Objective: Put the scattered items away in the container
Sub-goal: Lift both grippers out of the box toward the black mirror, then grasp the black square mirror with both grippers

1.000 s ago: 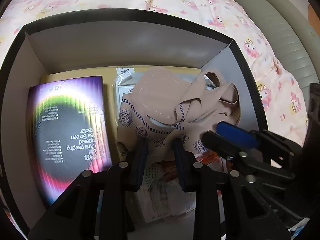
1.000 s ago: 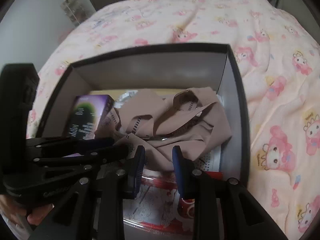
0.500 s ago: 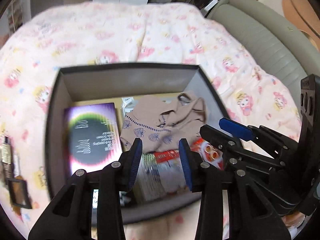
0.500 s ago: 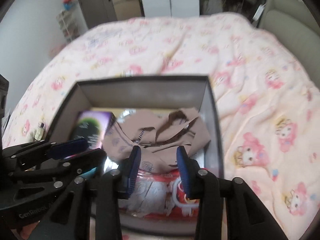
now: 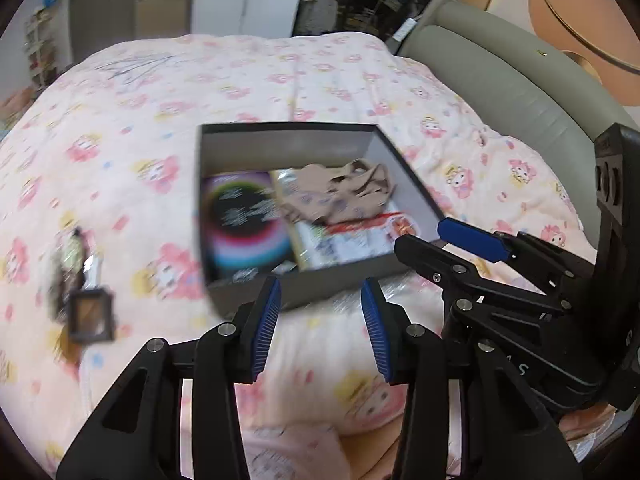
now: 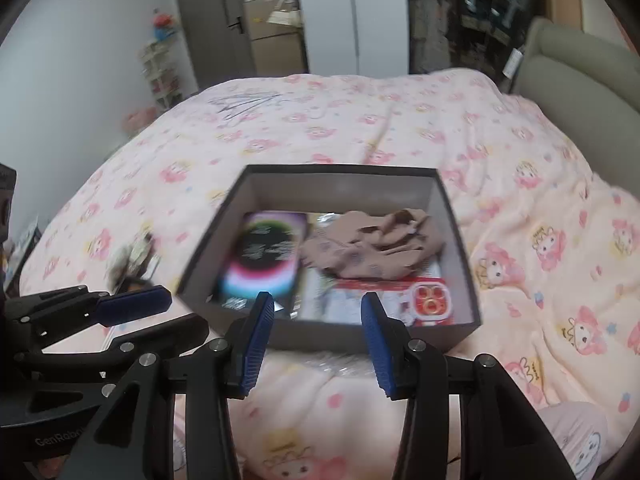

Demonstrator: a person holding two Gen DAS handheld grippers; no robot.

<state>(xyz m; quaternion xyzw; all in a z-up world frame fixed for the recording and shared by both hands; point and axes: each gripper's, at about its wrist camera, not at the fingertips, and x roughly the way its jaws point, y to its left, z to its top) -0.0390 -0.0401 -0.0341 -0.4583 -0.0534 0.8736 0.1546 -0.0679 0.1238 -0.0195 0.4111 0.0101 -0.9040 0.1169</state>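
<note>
A dark open box [image 5: 288, 130] [image 6: 340, 170] sits on the pink patterned bed cover. Inside lie a purple rainbow-printed package [image 5: 244, 220] [image 6: 266, 264], a beige cloth [image 5: 340, 192] [image 6: 372, 244] and a red-and-white packet [image 5: 360, 236] [image 6: 428, 300]. My left gripper [image 5: 322, 300] is open and empty, above the cover in front of the box. My right gripper [image 6: 316, 316] is open and empty, just short of the box's near wall. A small brown square case [image 5: 90, 316] and a blurred small bottle [image 5: 72, 252] [image 6: 134, 256] lie on the cover left of the box.
The bed cover [image 5: 280, 72] spreads all round the box. A grey padded headboard [image 5: 520, 92] [image 6: 580, 68] runs along the right. A door and stacked cardboard boxes [image 6: 272, 40] stand beyond the bed.
Both grippers have pulled back and up out of the box and opened wider. The beige cloth stays in the box. The items left of the box have come into view.
</note>
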